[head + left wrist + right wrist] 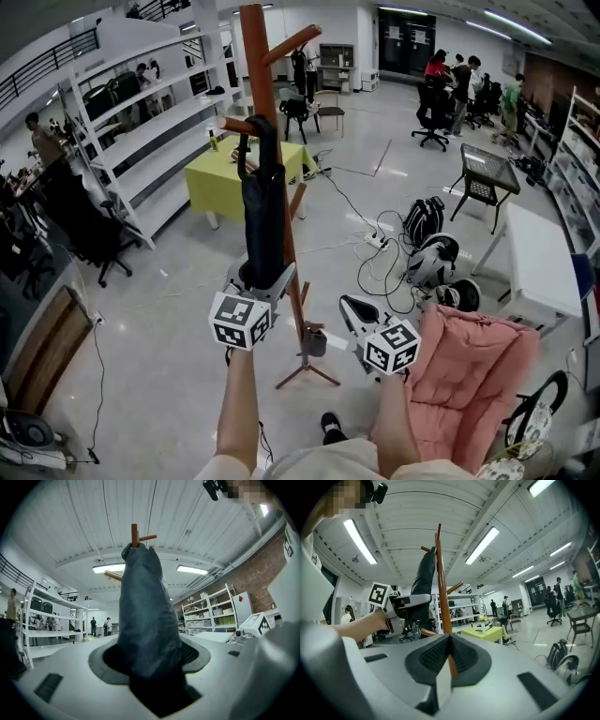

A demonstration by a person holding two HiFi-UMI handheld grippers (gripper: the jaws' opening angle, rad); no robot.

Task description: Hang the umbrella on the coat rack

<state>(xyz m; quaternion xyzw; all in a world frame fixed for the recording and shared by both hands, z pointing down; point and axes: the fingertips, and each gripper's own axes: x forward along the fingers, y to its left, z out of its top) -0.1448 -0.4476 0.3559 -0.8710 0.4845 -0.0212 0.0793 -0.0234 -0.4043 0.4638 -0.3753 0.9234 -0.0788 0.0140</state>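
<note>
Dark folded umbrella (263, 211), upright against the wooden coat rack (258, 56), top end beside a side peg (236, 126) (whether hooked on, unclear). Left gripper (258, 279): jaws wide, clamped on its lower end. Right gripper (354, 309): jaws together, empty.

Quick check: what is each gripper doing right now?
Left gripper: closed on the dark, folded fabric umbrella.
Right gripper: closed, holding nothing.

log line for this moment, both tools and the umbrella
left tool: shut on umbrella | umbrella: upright by coat rack | right tool: shut, empty
</note>
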